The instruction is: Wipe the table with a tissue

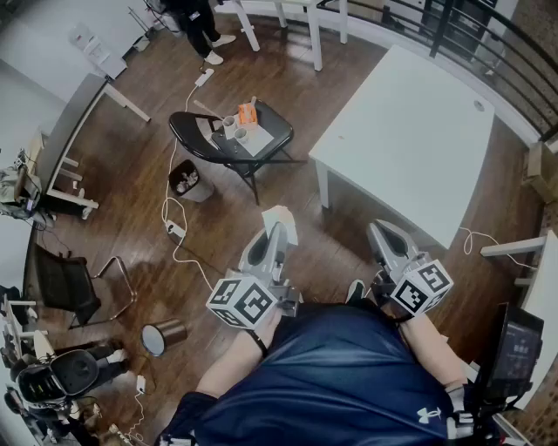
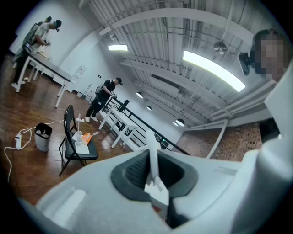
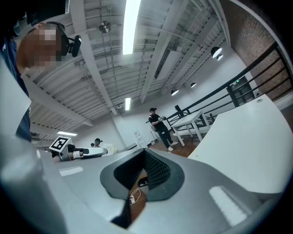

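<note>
My left gripper [image 1: 277,229] is shut on a white tissue [image 1: 281,217], held over the wooden floor in front of the person's body. In the left gripper view the tissue [image 2: 153,167] stands as a thin strip pinched between the two dark pads. My right gripper [image 1: 377,228] is held beside it with its jaws together and nothing in them; in the right gripper view its pads meet at the tip [image 3: 144,154]. The white table [image 1: 410,131] stands ahead and to the right, its near corner a short way beyond both grippers. It fills the right side of the right gripper view [image 3: 249,141].
A black folding chair [image 1: 228,139] with cups and an orange item stands ahead left, a small waste bin [image 1: 187,181] beside it. A cable and power strip [image 1: 173,229] lie on the floor. A black railing [image 1: 475,30] runs behind the table. A person [image 1: 197,22] stands far off.
</note>
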Tool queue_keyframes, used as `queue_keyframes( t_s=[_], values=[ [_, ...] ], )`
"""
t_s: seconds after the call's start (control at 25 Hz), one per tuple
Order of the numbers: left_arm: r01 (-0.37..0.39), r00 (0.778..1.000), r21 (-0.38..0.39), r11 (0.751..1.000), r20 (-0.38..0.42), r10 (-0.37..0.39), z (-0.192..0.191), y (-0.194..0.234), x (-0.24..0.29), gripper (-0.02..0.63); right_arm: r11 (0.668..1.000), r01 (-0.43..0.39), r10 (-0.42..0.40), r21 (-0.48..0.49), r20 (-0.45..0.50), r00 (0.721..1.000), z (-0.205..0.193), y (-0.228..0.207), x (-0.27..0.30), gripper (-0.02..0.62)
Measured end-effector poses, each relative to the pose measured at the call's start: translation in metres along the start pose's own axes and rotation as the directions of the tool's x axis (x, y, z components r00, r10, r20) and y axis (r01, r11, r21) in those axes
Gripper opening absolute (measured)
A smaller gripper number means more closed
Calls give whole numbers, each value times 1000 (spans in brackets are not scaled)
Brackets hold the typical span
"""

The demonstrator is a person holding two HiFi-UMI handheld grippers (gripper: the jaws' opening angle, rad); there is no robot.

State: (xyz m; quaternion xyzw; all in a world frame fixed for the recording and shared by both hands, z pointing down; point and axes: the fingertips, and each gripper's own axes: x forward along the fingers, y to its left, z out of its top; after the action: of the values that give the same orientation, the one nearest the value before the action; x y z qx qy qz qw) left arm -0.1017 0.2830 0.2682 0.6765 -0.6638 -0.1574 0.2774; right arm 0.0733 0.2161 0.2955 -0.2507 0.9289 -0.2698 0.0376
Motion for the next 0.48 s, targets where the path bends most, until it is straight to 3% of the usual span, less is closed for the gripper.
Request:
queue_keyframes(
  t_s=[0.24,0.48],
  values=[
    [-15,1000,28,1000,-13,15,-26,-44,40,23,1000,11,-12,21,22,1000,28,-50,-36,5],
    [-62,998,39,997,-2,62,-30,-49,58,23,999,23,-24,44,10,1000,35,-85,-41,5]
  ],
)
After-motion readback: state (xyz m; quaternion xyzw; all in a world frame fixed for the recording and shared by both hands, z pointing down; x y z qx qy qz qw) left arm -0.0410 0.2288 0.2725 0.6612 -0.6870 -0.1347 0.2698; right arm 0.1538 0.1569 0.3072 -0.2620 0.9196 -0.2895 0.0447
